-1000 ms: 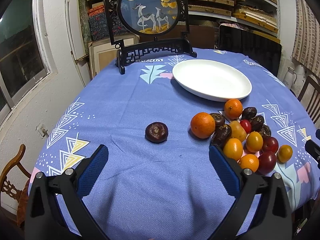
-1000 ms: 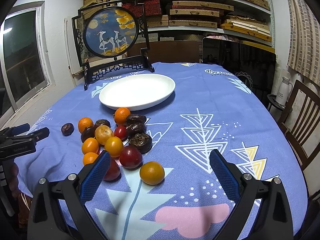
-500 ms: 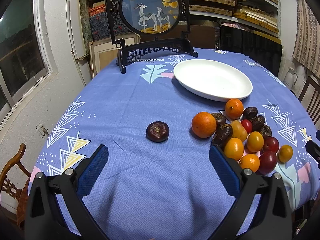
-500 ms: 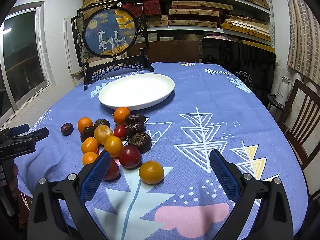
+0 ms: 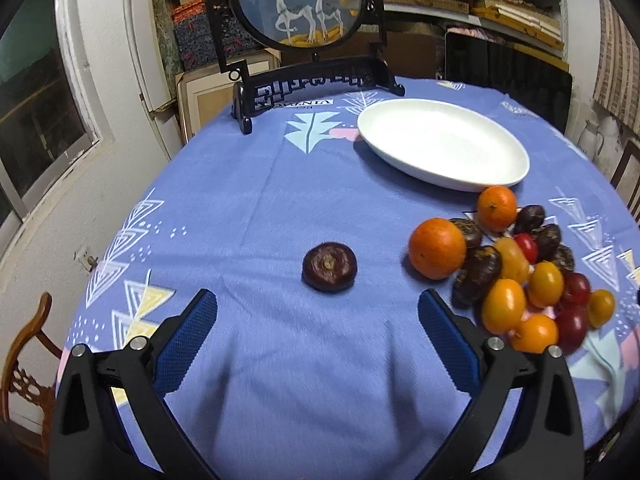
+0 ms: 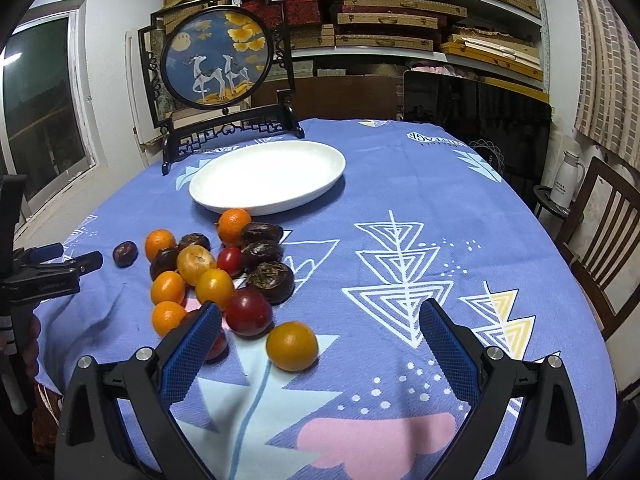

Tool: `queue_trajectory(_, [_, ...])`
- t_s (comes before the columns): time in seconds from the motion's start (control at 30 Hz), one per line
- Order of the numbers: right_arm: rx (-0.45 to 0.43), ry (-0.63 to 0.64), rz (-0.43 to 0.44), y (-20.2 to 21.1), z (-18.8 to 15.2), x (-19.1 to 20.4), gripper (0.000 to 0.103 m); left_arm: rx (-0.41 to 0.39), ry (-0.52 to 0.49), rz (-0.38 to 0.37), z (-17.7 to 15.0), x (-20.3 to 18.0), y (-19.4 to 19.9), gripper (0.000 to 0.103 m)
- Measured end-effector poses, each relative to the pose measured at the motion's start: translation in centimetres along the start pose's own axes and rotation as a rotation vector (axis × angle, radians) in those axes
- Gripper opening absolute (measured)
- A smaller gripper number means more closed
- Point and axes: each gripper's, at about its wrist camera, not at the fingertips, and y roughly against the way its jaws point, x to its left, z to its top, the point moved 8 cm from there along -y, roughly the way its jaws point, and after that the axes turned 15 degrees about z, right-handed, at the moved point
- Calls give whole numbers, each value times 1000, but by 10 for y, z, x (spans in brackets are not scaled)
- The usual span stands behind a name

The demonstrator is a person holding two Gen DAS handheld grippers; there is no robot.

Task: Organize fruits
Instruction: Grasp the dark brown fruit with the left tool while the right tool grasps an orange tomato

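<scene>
A lone dark brown fruit [image 5: 329, 266] lies on the blue tablecloth just ahead of my open, empty left gripper [image 5: 318, 312]; it also shows in the right wrist view [image 6: 125, 253]. A heap of oranges, small yellow-orange fruits, red fruits and dark brown fruits [image 5: 516, 268] lies to its right, also in the right wrist view [image 6: 216, 268]. A white oval plate [image 5: 442, 143] stands beyond the heap, empty, also seen from the right [image 6: 267, 176]. My right gripper [image 6: 320, 320] is open and empty, with an orange fruit [image 6: 292, 345] between its fingers' line.
A black-framed round deer screen [image 5: 308, 24] stands at the table's far edge. Wooden chairs [image 6: 600, 236] stand to the right and one [image 5: 28, 344] at the lower left. Shelves with boxes fill the back wall. The left gripper [image 6: 52, 268] shows at the left edge.
My left gripper has moved forward toward the lone dark fruit, which now lies closer to the fingertips. My right gripper has edged toward the fruit heap. Both stay open.
</scene>
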Motion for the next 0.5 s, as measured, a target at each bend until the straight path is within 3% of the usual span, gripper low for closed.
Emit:
queue_trajectory(0.33, [36, -4, -4, -15, 1, -14, 99, 74, -104, -11, 13, -27, -56, 99])
queue_trajectory(0.37, [48, -3, 6, -17, 0, -14, 99, 81, -112, -32, 11, -30, -58, 92])
queue_trajectory(0.4, [60, -1, 21, -19, -1, -12, 99, 85, -118, -49, 11, -33, -59, 77])
queue_trajectory(0.43, [83, 4, 51, -24, -4, -8, 99, 96, -119, -73, 9, -35, -61, 55])
queue_trajectory(0.5, [125, 23, 110, -31, -10, 4, 99, 98, -99, -123, 9, -35, -60, 39])
